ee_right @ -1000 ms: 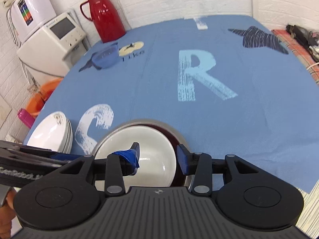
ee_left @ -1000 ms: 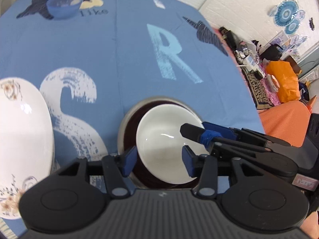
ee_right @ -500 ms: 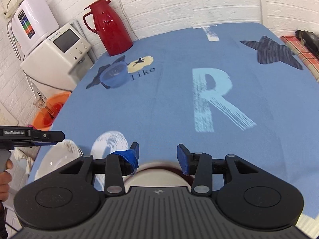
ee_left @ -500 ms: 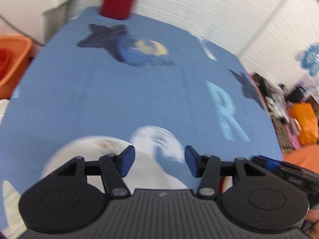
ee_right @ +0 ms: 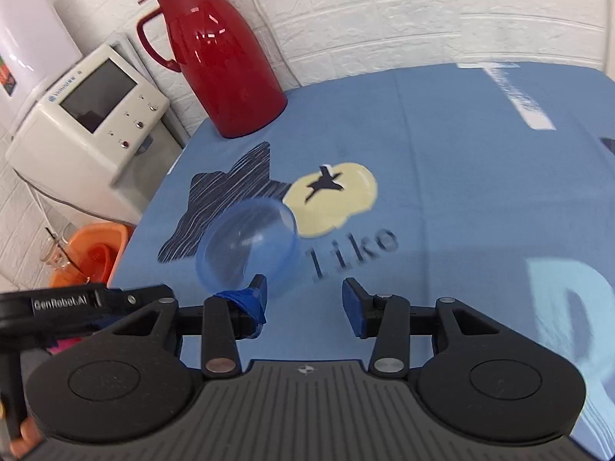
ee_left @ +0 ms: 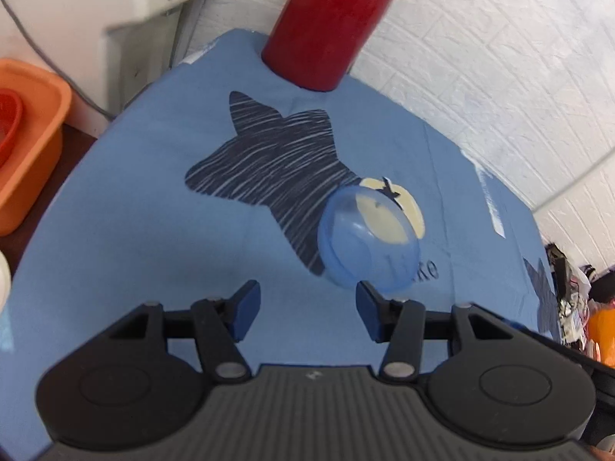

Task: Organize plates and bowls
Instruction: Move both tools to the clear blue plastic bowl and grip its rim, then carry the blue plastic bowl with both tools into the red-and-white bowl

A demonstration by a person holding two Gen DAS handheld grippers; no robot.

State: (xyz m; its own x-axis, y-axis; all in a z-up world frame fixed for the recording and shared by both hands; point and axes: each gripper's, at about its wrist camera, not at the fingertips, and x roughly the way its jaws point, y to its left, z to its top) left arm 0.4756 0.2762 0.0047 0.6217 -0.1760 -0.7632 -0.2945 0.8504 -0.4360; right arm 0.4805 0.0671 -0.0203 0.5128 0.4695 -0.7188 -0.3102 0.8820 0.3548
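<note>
A translucent blue bowl [ee_left: 369,238] stands upright on the blue tablecloth, partly over a dark star print and a yellow patch. My left gripper [ee_left: 307,309] is open and empty; the bowl lies just beyond its right fingertip. In the right wrist view the same blue bowl [ee_right: 248,246] sits just past the left fingertip of my right gripper [ee_right: 303,303], which is also open and holds nothing. The left gripper's black body [ee_right: 77,303] shows at the left edge of that view. No white plates or bowls are in sight.
A red thermos jug [ee_right: 219,65] stands at the table's far edge against the white brick wall. A white appliance [ee_right: 84,123] and an orange basin [ee_left: 27,130] sit beyond the table's left edge. The tablecloth [ee_right: 442,192] spreads to the right.
Both grippers have moved forward across the table, away from the stacked white bowl and plates, which have left view. The blue bowl and red jug are now close in front.
</note>
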